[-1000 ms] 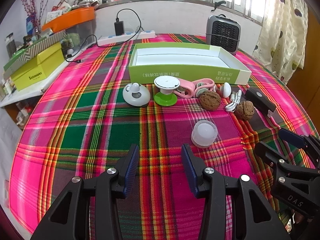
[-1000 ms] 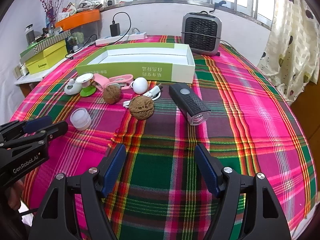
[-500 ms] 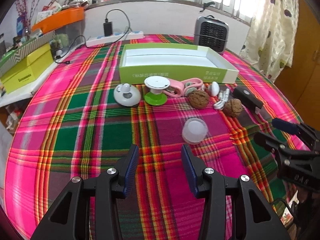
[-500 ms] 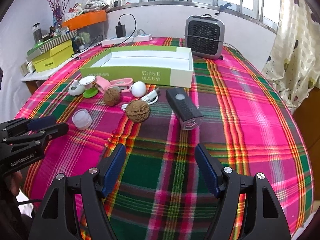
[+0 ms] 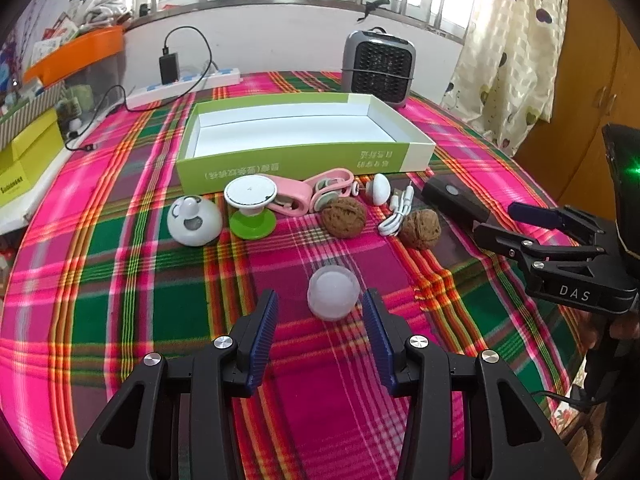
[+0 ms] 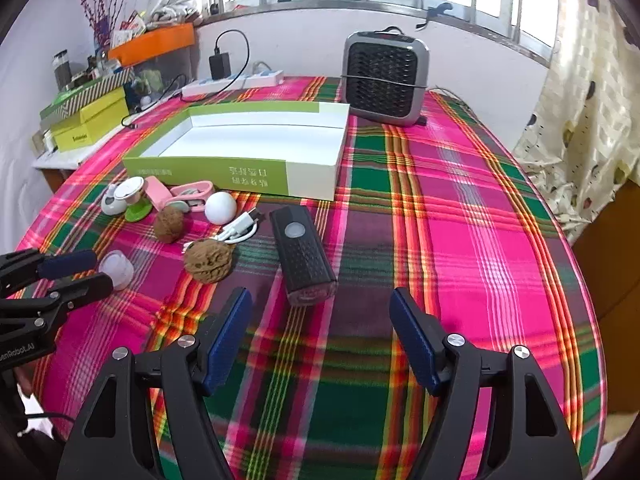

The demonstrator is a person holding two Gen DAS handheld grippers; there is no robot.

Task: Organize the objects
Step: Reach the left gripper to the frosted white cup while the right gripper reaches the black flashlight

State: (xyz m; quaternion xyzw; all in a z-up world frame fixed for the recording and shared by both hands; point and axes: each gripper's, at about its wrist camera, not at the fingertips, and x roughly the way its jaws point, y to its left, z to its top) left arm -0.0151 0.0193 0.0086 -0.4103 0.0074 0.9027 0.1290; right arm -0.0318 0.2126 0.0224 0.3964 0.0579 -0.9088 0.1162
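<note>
Frosted plastic cap [image 5: 333, 296] sits alone on the near counter [image 5: 120, 280], apart from the clutter lined up along the empty green box [image 5: 304, 160], probably first to go in. Left gripper [image 5: 320, 322] hangs low and level, fingers open either side of it, not touching. Right gripper [image 6: 320, 336] hovers wide open, empty, near the black flashlight [image 6: 303, 254].

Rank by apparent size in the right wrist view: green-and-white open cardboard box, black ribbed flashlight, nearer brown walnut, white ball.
1. Green-and-white open cardboard box
2. Black ribbed flashlight
3. Nearer brown walnut
4. White ball

Walnut and ball look close; the walnut sits nearer the camera, so that order is unsure.
</note>
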